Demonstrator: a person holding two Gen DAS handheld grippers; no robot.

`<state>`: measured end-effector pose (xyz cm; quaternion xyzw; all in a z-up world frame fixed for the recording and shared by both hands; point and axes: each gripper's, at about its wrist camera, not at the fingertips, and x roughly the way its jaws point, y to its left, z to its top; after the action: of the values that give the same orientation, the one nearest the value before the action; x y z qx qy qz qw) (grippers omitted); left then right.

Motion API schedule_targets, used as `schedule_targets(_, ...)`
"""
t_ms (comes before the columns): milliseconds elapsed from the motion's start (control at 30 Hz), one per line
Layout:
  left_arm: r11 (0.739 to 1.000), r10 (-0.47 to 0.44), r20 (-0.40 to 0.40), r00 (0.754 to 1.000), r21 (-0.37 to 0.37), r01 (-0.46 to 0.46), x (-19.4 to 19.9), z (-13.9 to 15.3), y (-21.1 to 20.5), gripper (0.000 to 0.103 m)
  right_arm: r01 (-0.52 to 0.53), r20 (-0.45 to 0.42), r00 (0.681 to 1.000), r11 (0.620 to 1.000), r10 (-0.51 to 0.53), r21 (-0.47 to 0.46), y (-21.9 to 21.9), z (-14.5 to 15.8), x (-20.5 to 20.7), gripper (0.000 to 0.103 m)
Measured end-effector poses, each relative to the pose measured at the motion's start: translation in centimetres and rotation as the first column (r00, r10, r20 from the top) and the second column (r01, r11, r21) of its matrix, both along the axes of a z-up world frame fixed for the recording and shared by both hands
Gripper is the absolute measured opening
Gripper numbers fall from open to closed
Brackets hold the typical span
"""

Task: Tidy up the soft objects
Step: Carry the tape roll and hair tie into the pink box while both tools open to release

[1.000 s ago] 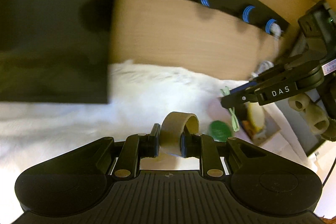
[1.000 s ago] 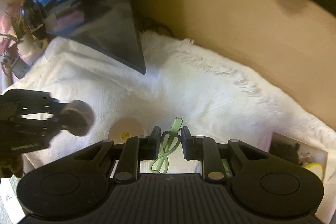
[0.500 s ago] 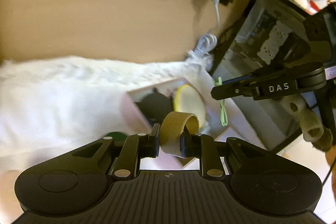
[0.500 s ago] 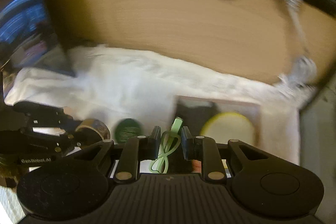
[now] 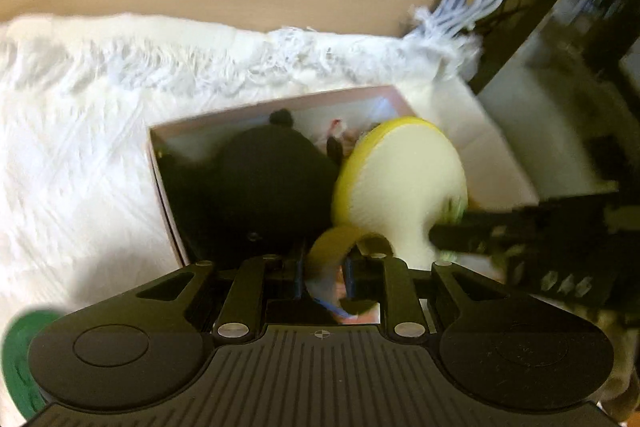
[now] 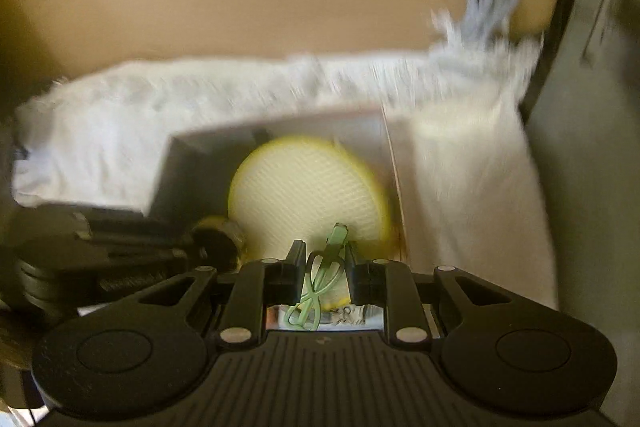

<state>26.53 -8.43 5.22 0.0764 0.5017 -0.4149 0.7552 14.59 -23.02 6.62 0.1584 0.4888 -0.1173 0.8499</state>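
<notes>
Left wrist: left tool (image 5: 324, 277) clamped on tan elastic band loop (image 5: 340, 251), above pink shallow cardboard box (image 5: 160, 163) beside round yellow-rimmed mesh pad (image 5: 400, 183). Risk: snagging on release.

Right wrist: right tool (image 6: 323, 269) pinching thin green looped hair tie (image 6: 320, 287) over that pad; could bounce outside onto white fluffy cloth (image 6: 100, 131).

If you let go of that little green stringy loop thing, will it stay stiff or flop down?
Probably flop. The green loop is thin and bends in curls between the right gripper fingers, so it looks soft and very light. It likely won't roll, just land limp in the box beside the yellow round pad.
</notes>
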Motion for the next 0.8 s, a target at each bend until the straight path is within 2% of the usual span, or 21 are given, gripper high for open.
schedule_targets(100,0.999,-0.002,0.002,1.0,0.037,0.002,0.6,-0.6,-0.6,0.025,0.01,0.012,1.0,1.0,-0.01,0.012,-0.1,-2.1,0.1,0.021)
schedule_targets(267,0.998,-0.025,0.022,0.999,0.056,0.024,1.0,-0.9,-1.2,0.025,0.017,0.001,1.0,1.0,-0.017,-0.001,0.5,-2.1,0.3,0.021)
schedule_targets(400,0.999,-0.026,0.024,0.999,0.032,0.025,1.2,-0.9,-1.3,0.025,0.036,0.025,0.999,0.999,-0.035,-0.028,0.7,-2.4,0.4,0.021)
schedule_targets(600,0.997,-0.061,0.017,0.998,-0.04,0.062,-1.0,1.5,0.5,0.027,0.043,0.003,0.999,0.999,-0.042,-0.032,1.2,-1.6,0.3,0.021)
schedule_targets(633,0.996,-0.072,0.023,0.997,-0.053,0.073,-1.2,1.9,0.7,0.027,0.044,0.001,0.999,0.999,-0.044,-0.025,1.3,-1.5,0.2,0.023)
schedule_targets(733,0.99,-0.071,0.031,0.997,-0.124,0.074,-1.4,3.2,1.4,0.027,0.004,-0.017,1.0,1.0,-0.003,0.02,1.6,-1.5,0.1,0.047)
schedule_targets(800,0.985,-0.057,0.016,0.998,-0.162,0.059,-1.2,3.9,1.8,0.027,0.007,-0.014,1.0,1.0,-0.007,0.029,1.9,-1.3,-0.1,0.048)
